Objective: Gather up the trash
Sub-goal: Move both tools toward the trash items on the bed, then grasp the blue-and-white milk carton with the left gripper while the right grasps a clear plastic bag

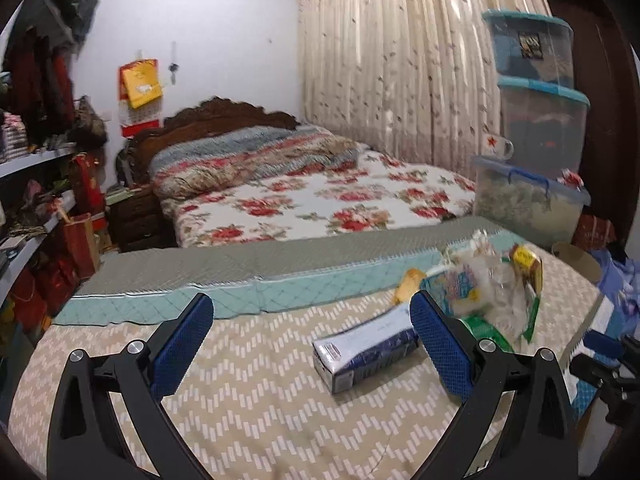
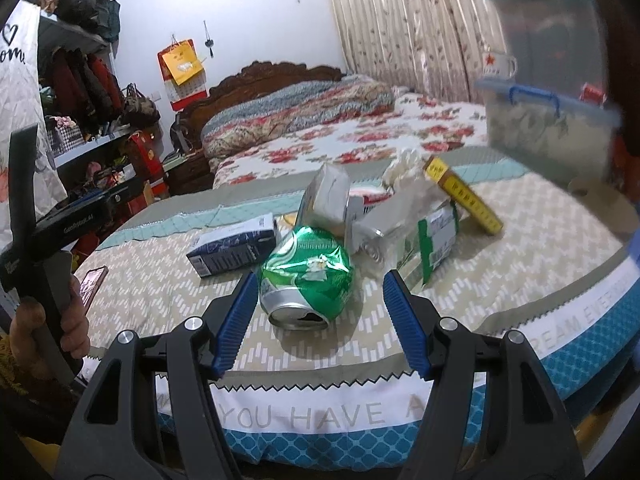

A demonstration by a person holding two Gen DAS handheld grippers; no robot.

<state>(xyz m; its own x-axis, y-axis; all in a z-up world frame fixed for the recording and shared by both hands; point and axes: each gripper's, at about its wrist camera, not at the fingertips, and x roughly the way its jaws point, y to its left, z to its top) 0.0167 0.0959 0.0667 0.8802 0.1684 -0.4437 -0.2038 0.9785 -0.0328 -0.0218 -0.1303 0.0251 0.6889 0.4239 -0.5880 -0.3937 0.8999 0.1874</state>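
Near the front edge of the patterned mattress [image 2: 168, 292], a crushed green can [image 2: 306, 280] lies on its side between the spread fingers of your right claw [image 2: 320, 316], untouched; behind it sit a dark blue carton [image 2: 234, 250] and piled wrappers [image 2: 404, 216]; your left claw [image 1: 312, 344] hangs wide open, empty, over the carton's near end.

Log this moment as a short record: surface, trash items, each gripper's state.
surface: beige zigzag mat
nearest trash: crushed green can, lying on its side between the open right gripper fingers, not yet touched
other trash: blue-and-white carton, yellow box, wrappers pile
left gripper: open, empty, above the mat
right gripper: open, empty
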